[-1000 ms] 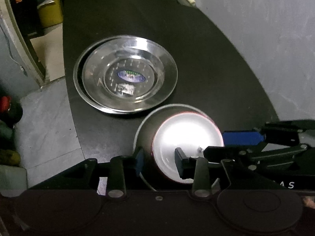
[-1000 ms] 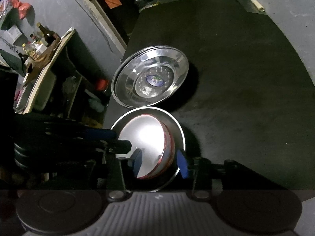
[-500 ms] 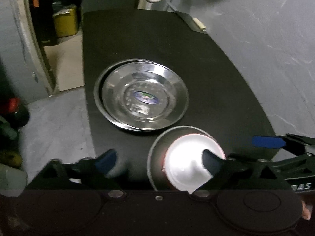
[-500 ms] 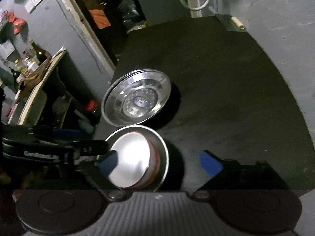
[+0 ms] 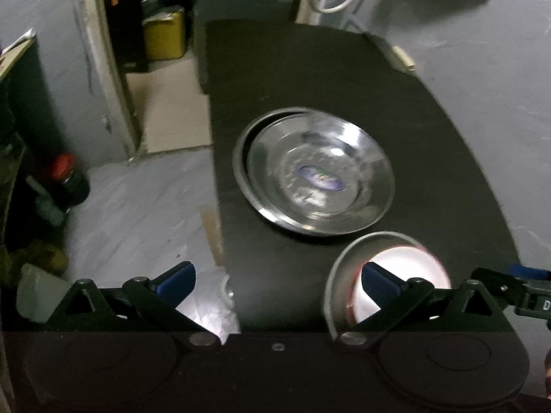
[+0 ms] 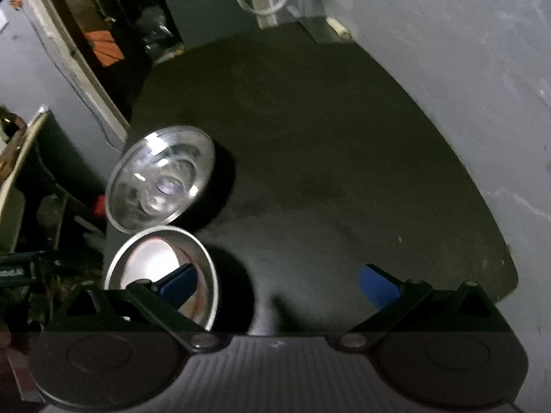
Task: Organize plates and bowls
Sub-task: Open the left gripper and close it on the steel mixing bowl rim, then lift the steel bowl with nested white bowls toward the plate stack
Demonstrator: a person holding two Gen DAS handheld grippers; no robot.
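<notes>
Two stacked steel plates (image 5: pixel 316 172) lie on the black table (image 5: pixel 310 69), the top one with a blue sticker in its middle. They also show in the right wrist view (image 6: pixel 160 179). Near the table's front edge, a red-rimmed bowl (image 5: pixel 403 272) sits nested inside a steel bowl (image 5: pixel 339 275), which shows in the right wrist view too (image 6: pixel 162 261). My left gripper (image 5: pixel 275 280) is open and empty, above the table's left edge. My right gripper (image 6: pixel 279 284) is open and empty, to the right of the bowls.
The table's left edge drops to a grey floor (image 5: pixel 137 206) with a red-capped dark jar (image 5: pixel 67 179) and other clutter. A yellow box (image 5: pixel 165 36) stands beyond. A grey wall (image 6: pixel 465 86) runs along the right. A shelf (image 6: pixel 17 158) stands at left.
Both grippers opened and let go of the nested bowls, then drew back and up. The bowls stay on the table near the plates.
</notes>
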